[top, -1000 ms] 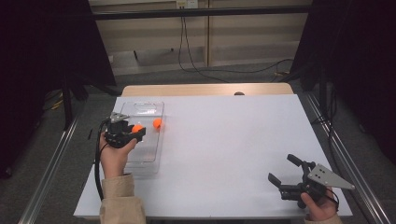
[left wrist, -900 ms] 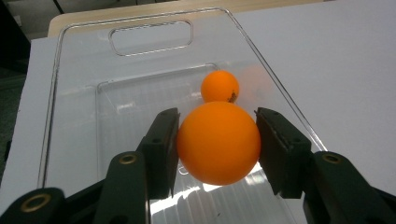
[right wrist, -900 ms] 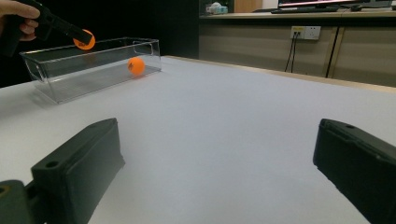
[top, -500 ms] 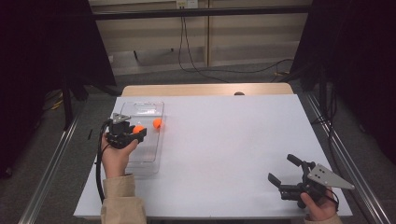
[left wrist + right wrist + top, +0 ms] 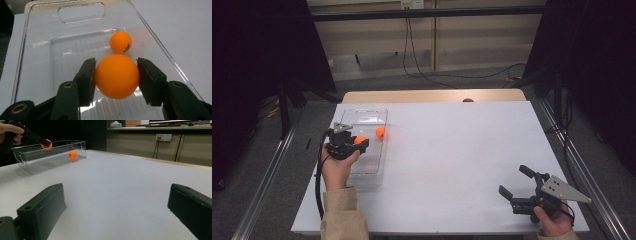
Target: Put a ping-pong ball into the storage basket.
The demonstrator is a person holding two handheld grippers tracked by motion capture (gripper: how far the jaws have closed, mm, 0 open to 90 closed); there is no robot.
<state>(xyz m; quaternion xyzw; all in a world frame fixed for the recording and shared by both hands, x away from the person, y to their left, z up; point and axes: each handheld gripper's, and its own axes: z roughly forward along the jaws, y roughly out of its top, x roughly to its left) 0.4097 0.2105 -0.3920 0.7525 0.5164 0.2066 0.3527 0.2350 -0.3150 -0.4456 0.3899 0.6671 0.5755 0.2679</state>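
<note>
At the left of the white tabletop (image 5: 452, 150) stands a clear plastic bin (image 5: 371, 116), its long side running away from the person. Over the bin's near half the left gripper (image 5: 360, 141) hangs in the person's left hand (image 5: 337, 167), its jaws clamped on an orange ball (image 5: 116, 76); the left gripper view shows both pads pressed against the ball's sides, with the ball above the bin's ribbed floor. A second orange ball (image 5: 381, 132) lies on the bin's floor just beyond the held one, close to the bin's right wall. Well apart, at the near right corner of the tabletop, the right gripper (image 5: 517, 184) rests in the person's right hand (image 5: 552, 222), its jaws spread wide with nothing between them.
</note>
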